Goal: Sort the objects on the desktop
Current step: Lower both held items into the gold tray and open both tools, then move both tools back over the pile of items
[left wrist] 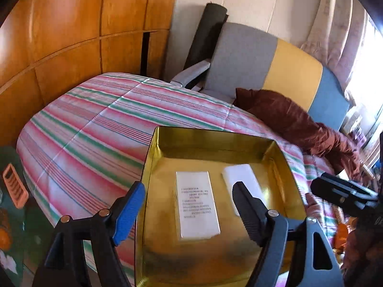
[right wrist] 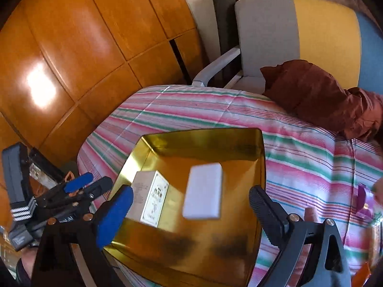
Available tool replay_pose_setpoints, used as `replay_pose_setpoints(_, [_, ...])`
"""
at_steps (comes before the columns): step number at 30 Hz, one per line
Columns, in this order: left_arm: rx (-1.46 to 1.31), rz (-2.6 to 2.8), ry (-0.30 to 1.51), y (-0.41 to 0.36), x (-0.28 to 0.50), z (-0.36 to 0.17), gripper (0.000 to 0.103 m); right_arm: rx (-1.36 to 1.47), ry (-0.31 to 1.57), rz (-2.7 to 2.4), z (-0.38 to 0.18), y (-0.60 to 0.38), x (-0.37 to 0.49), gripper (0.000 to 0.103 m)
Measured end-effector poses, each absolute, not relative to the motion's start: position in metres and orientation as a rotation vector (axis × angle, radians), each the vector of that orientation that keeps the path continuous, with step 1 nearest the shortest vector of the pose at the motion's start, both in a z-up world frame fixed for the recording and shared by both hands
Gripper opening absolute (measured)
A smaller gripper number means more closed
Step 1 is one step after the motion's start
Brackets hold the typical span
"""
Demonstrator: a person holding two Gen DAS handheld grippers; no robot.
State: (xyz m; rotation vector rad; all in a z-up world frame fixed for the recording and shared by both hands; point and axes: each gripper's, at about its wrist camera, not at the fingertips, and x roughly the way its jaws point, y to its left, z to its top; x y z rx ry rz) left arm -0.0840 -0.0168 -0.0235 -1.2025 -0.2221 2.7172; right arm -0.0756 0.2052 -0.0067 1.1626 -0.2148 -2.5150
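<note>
Now both the left gripper (left wrist: pixel 189 212) and right gripper (right wrist: pixel 191 215) stand spread wide, gripping nothing, above a gold tin (left wrist: pixel 153 157) (on a striped quilt (left wrist: pixel 95 124)) holding 2 items: a printed white box (left wrist: pixel 197 203) and a plain white block (right wrist: pixel 203 191).

Gold tin (left wrist: pixel 153 157), white boxes (left wrist: pixel 197 205) (striped pink-green quilt (left wrist: pixel 95 124)).

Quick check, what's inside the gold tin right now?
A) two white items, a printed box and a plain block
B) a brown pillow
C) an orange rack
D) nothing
A: the gold tin holds a white printed box and, beside it, a plain white block; both grippers are open and hold nothing.
</note>
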Motion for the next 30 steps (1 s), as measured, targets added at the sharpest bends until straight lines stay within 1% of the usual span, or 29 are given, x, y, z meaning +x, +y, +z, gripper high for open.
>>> replay_pose_setpoints(1, [-1.197,2.711,-0.254,-0.019,-0.078,-0.025,0.078,1.144,-0.185,-2.531,-0.005,0.205,-0.068,0.099])
replay_pose_setpoints(2, [-1.196,2.715,-0.264,-0.021,-0.073,-0.023,0.08,1.118,-0.151,-2.554,-0.003,0.203,-0.06,0.103])
replay_pose_setpoints(8, [-1.146,2.759,-0.261,-0.014,-0.045,-0.02,0.081,0.987,0.006,-2.673,0.004,0.199,-0.015,0.103])
replay_pose_setpoints(10, [-1.132,2.754,-0.251,-0.01,-0.038,-0.018,0.081,0.984,0.022,-2.701,0.002,0.202,-0.004,0.103])
replay_pose_setpoints(13, [-1.122,2.764,-0.176,-0.001,-0.028,-0.016,0.08,1.02,-0.018,-2.687,-0.006,0.209,0.008,0.103])
replay_pose_setpoints(18, [-1.091,2.717,-0.102,0.018,-0.016,-0.014,0.08,1.03,-0.099,-2.725,-0.014,0.23,0.031,0.103])
replay_pose_setpoints(23, [-1.076,2.678,-0.049,0.034,-0.008,-0.017,0.081,1.039,-0.122,-2.766,-0.017,0.248,0.055,0.103])
replay_pose_setpoints(27, [-1.059,2.605,-0.012,0.048,0.001,-0.02,0.082,1.067,-0.215,-2.751,-0.023,0.268,0.075,0.103])
replay_pose_setpoints(30, [-1.046,2.529,0.003,0.06,0.008,-0.021,0.082,1.069,-0.238,-2.798,-0.026,0.286,0.094,0.103])
